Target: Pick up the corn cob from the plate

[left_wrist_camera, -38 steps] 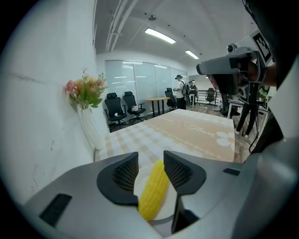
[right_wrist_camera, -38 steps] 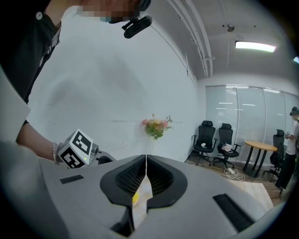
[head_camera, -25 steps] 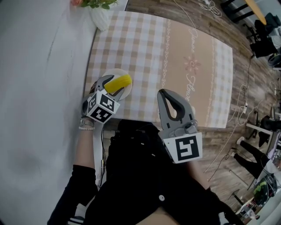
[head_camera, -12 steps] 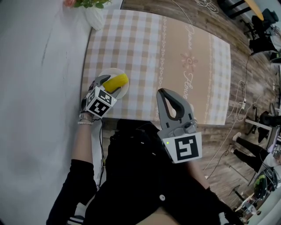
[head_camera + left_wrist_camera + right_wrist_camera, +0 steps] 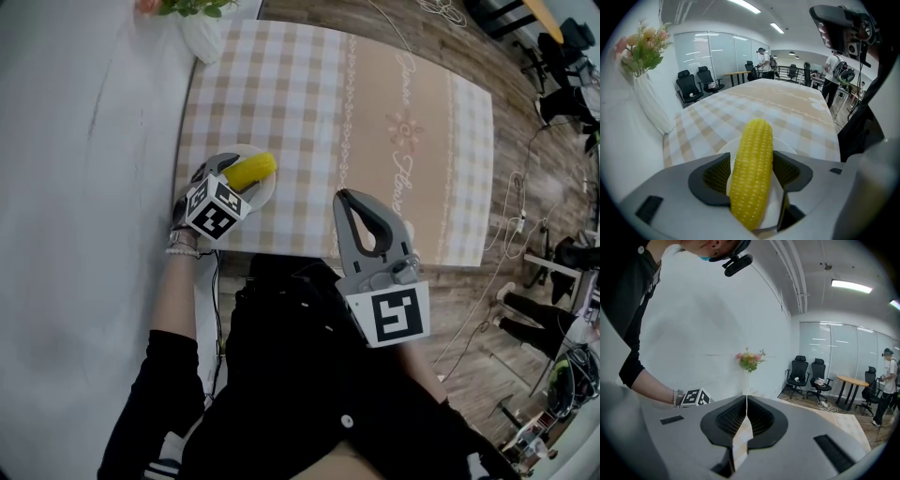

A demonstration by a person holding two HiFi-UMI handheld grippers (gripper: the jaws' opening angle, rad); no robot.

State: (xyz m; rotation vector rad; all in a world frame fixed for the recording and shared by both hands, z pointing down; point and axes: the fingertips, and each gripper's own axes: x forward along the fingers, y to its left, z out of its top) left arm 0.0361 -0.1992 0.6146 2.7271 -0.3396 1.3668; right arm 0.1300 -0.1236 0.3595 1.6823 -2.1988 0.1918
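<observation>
Corn cob: the corn cob [image 5: 754, 140] lies lengthwise on a white plate [image 5: 780, 143] at the near left corner of the checked tablecloth [image 5: 375, 122], its tip pointing away from the tongs.
Left tongs: the left tongs [image 5: 751, 174] tilt down over the plate. The jaws are apart and have just been easing a touch wider. The cob sits between the pads unsqueezed, and a strip of plate shows beside the right-hand pad.
Right tongs: the right tongs [image 5: 746, 420] have their jaws together on nothing and hang at the table's near edge, well apart from the plate.
Handling: I'd reckon the cob is light and stiff, with a round, glossy, bumpy skin, so it could roll or squirt out of a pinch.
Where to grip: across the thick middle, where the pads already flank it, not the tapered tip.
Risk: an off-centre squeeze may spin the cob or nudge the plate.
</observation>
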